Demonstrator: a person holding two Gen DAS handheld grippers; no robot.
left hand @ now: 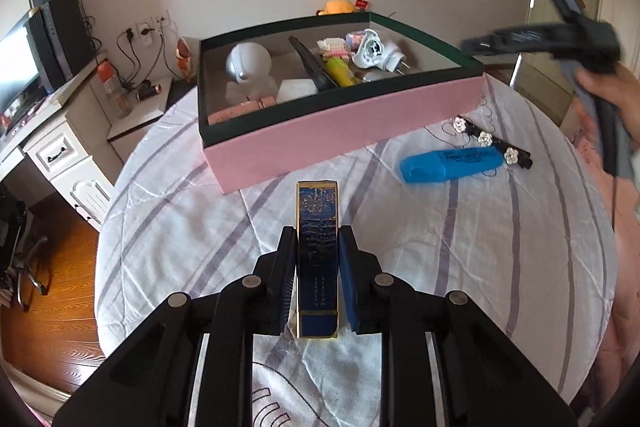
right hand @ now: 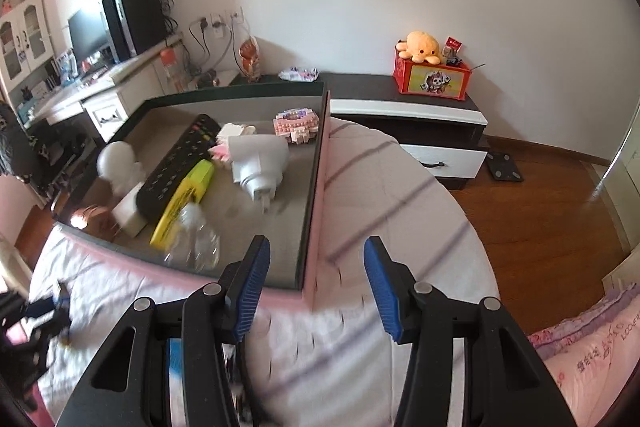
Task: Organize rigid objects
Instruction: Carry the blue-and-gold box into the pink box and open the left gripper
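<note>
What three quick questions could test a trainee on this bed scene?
1. True or false: the left fingers grip a blue-and-gold case.
2. Which lies on the bed outside the pink box? A) blue highlighter B) remote C) yellow highlighter
3. What is between the right fingers?

Key: 1 true; 2 A; 3 nothing, they are open.
</note>
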